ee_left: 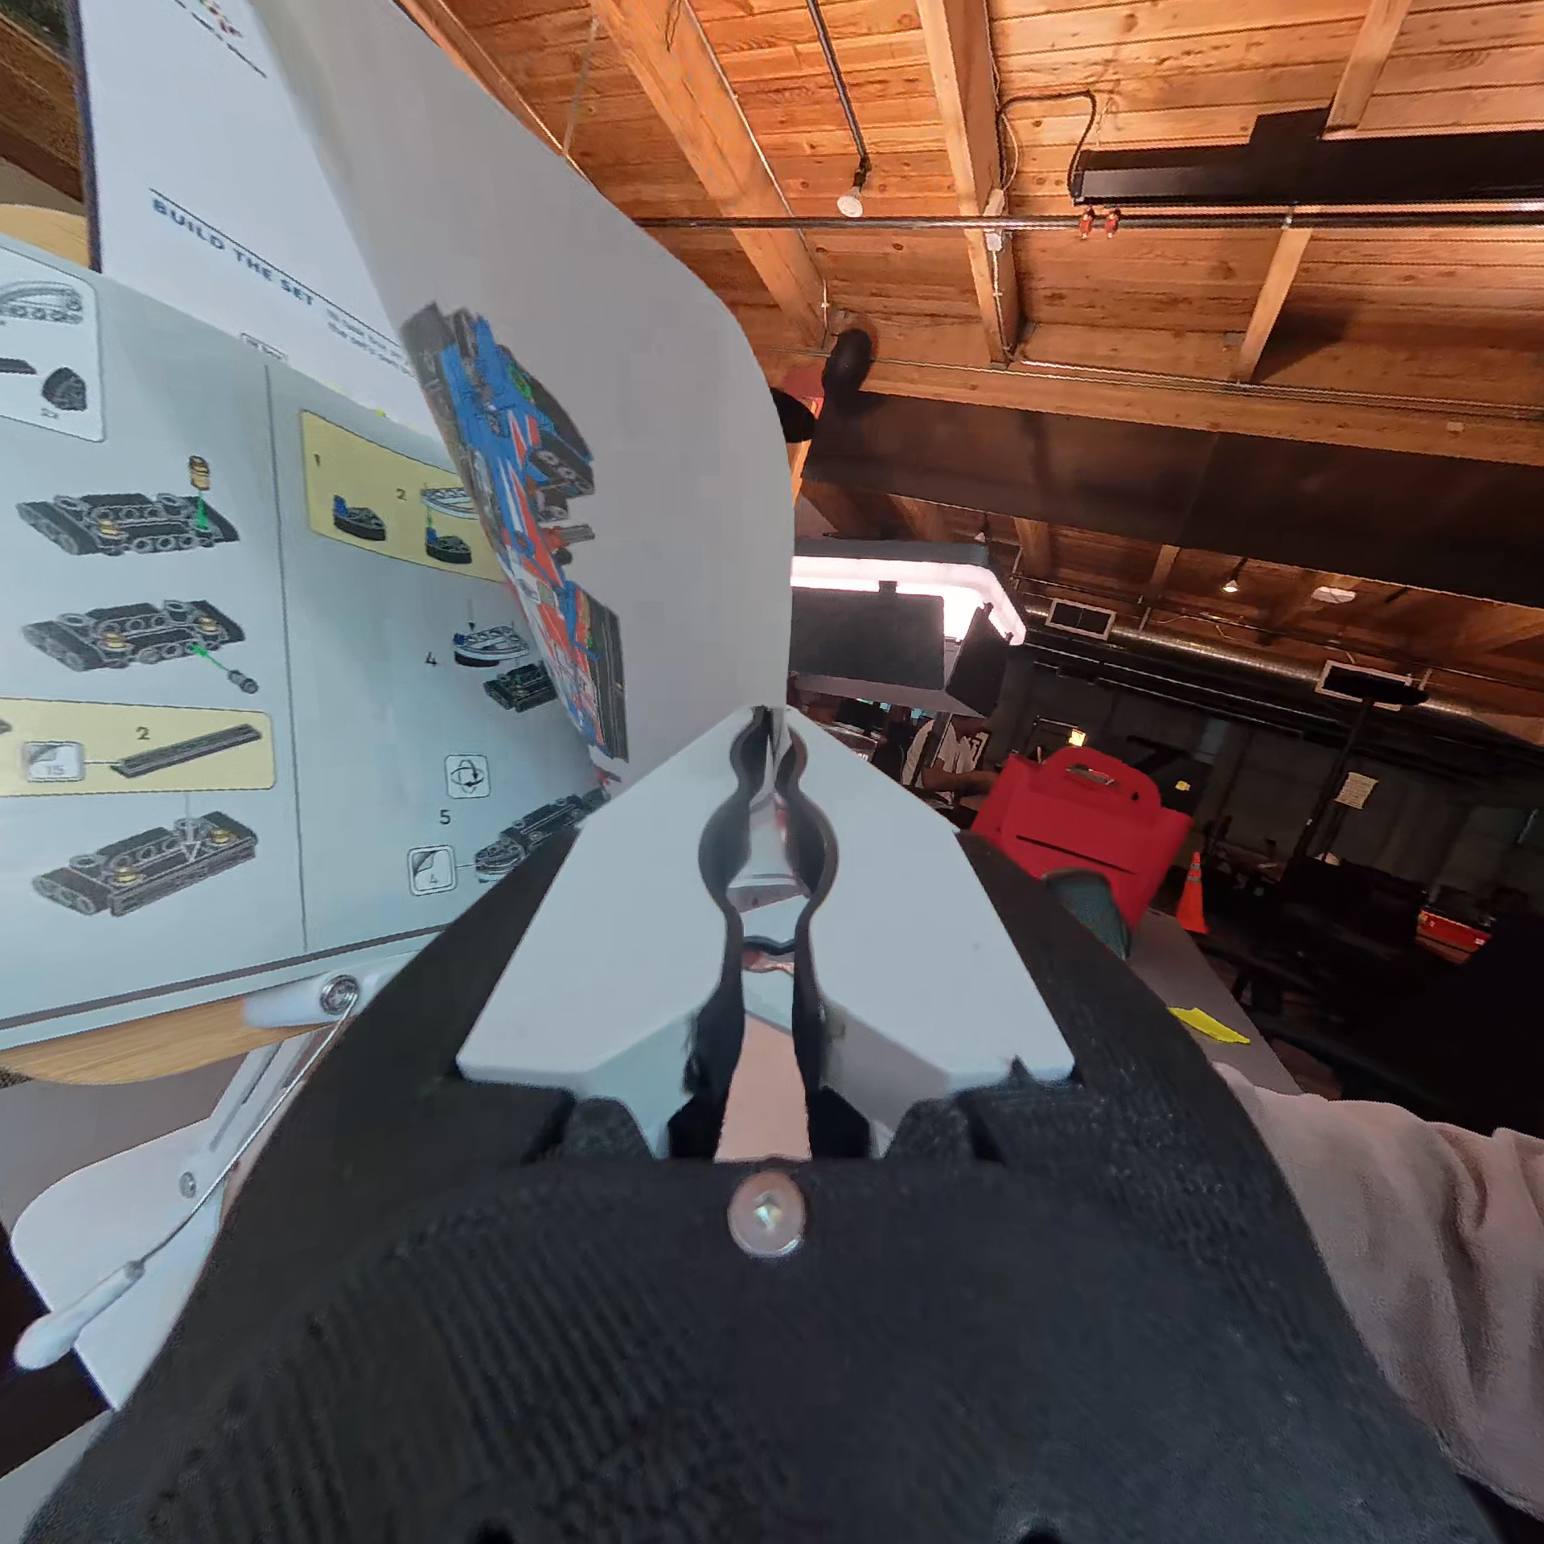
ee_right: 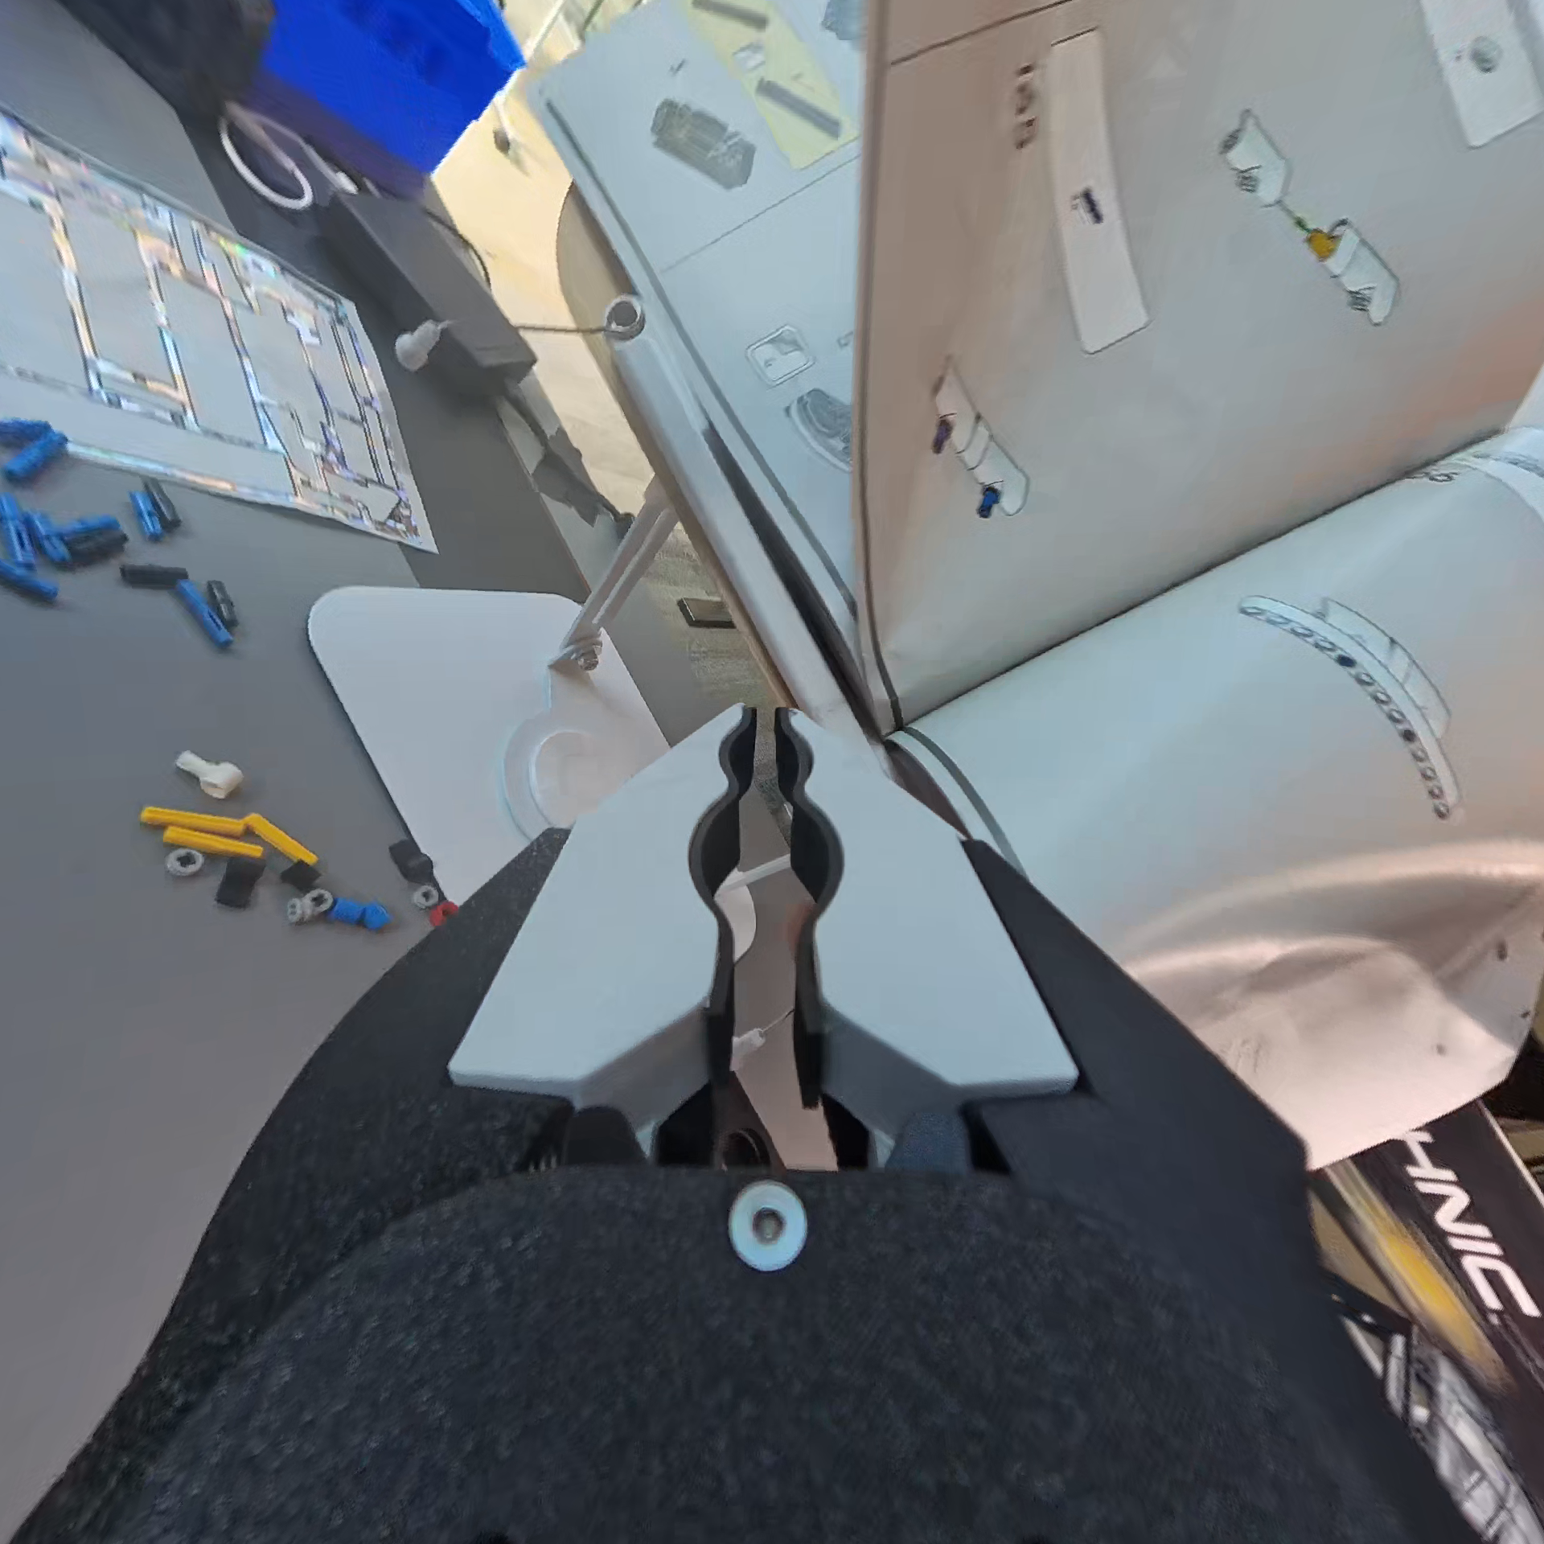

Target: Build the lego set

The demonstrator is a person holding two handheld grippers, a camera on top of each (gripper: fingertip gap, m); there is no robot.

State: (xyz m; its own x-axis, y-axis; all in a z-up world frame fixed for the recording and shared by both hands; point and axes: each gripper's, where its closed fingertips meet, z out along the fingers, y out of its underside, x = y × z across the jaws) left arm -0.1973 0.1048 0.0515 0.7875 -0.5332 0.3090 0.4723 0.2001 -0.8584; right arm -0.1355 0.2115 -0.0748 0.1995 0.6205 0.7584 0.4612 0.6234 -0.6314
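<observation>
Overhead I see timber ceiling beams (ee_left: 1044, 167) through the left wrist view, while the right wrist view looks down on a grey tabletop (ee_right: 125, 1044). Biggest thing in front of me is the instruction booklet (ee_left: 167, 668), propped open on a white stand (ee_right: 434, 668), presumably so the build steps face the person working. One page (ee_left: 585, 376) arcs up and away from the spread, and my left claw (ee_left: 764, 735) is closed down on its edge, the sheet pinched between the tips; I judge this is a page turn in progress. My right claw (ee_right: 762, 727) sits at the foot of the booklet near the spine, tips almost together with a thin gap, and I can't tell whether it has any paper in it; it may be there to steady the pages. A sticker sheet (ee_right: 192, 359) lies flat farther out on the tabletop. Loose lego pieces lie apart from the stand, within easy reach: blue and black pins (ee_right: 75, 535) near the sheet, and yellow axles (ee_right: 226, 831) with small bushes closer in. No assembled model shows.
</observation>
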